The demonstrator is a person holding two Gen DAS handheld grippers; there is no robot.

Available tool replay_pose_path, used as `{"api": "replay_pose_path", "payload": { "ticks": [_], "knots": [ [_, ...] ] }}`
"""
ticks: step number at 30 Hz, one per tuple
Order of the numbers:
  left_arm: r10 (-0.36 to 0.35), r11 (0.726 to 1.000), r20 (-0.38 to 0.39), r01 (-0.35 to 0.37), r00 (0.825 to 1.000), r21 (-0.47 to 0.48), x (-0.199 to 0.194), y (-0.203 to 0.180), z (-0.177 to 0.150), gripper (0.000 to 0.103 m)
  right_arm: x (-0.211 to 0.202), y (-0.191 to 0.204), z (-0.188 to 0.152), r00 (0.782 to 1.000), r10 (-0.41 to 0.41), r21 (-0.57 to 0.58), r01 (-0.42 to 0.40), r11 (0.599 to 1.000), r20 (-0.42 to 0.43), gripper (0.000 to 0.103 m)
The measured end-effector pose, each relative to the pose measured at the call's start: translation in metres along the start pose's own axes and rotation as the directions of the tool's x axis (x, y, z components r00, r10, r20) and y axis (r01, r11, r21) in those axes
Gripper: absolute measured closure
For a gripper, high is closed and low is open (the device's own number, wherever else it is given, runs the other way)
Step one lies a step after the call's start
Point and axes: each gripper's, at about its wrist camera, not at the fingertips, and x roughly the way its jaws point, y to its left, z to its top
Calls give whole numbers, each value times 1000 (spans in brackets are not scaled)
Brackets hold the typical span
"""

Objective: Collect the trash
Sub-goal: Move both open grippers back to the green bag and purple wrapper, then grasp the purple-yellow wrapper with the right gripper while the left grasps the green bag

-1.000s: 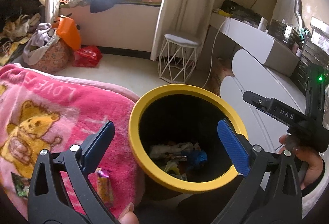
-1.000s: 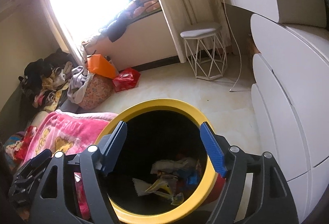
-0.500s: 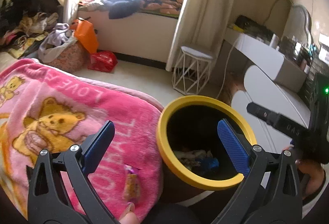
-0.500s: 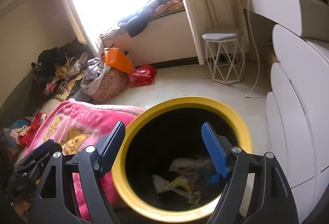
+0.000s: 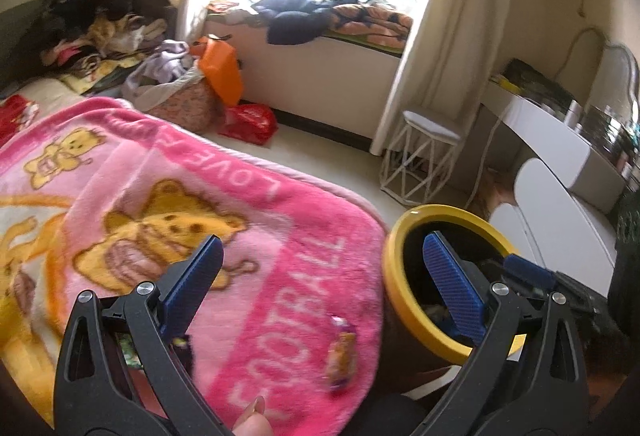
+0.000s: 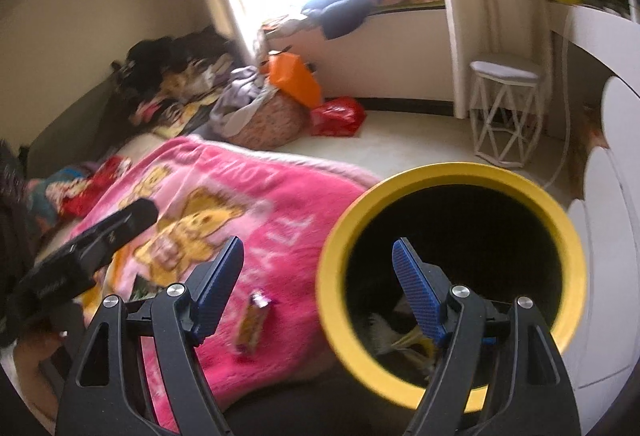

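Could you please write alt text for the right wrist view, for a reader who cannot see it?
The open right gripper hangs empty over a pink blanket, beside a yellow-rimmed bin that holds trash. A small snack wrapper lies on the blanket between the fingers, and the left gripper shows at left.

Wrapper blurred, perhaps candy; bin contents mostly hidden.

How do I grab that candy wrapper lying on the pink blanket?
Pinch the candy wrapper across its narrow middle, coming straight down from above. It lies flat and lengthwise on the soft pink blanket, so the left gripper, already open, probably suits best.
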Motion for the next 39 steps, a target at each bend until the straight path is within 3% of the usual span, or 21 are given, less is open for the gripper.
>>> {"api": "replay_pose_path", "payload": {
  "ticks": [14, 25, 31, 33, 34, 36, 39],
  "knots": [
    [118, 988, -51, -122, 992, -96, -12, 76, -22, 11, 46, 52, -27, 983, 77, -86, -92, 992, -165, 29],
    [123, 975, -162, -150, 979, -164, -2, 123, -60, 11, 86, 70, -50, 952, 82, -111, -119, 987, -296, 29],
    [88, 951, -217, -147, 972, -271, 9, 144, -79, 11, 110, 74, -56, 928, 66, -101, -110, 989, -366, 42],
    [82, 942, -221, -147, 972, -300, 10, 149, -84, 13, 117, 75, -58, 921, 66, -101, -113, 988, -384, 53],
    [86, 939, -218, -153, 972, -309, 9, 150, -85, 18, 120, 76, -60, 917, 65, -106, -116, 988, -393, 57],
    [89, 937, -221, -157, 971, -311, 9, 149, -86, 25, 123, 79, -61, 915, 69, -117, -125, 985, -397, 75],
    [82, 938, -223, -150, 971, -311, 11, 146, -86, 38, 122, 84, -66, 916, 85, -139, -150, 979, -391, 82]
  ]
}}
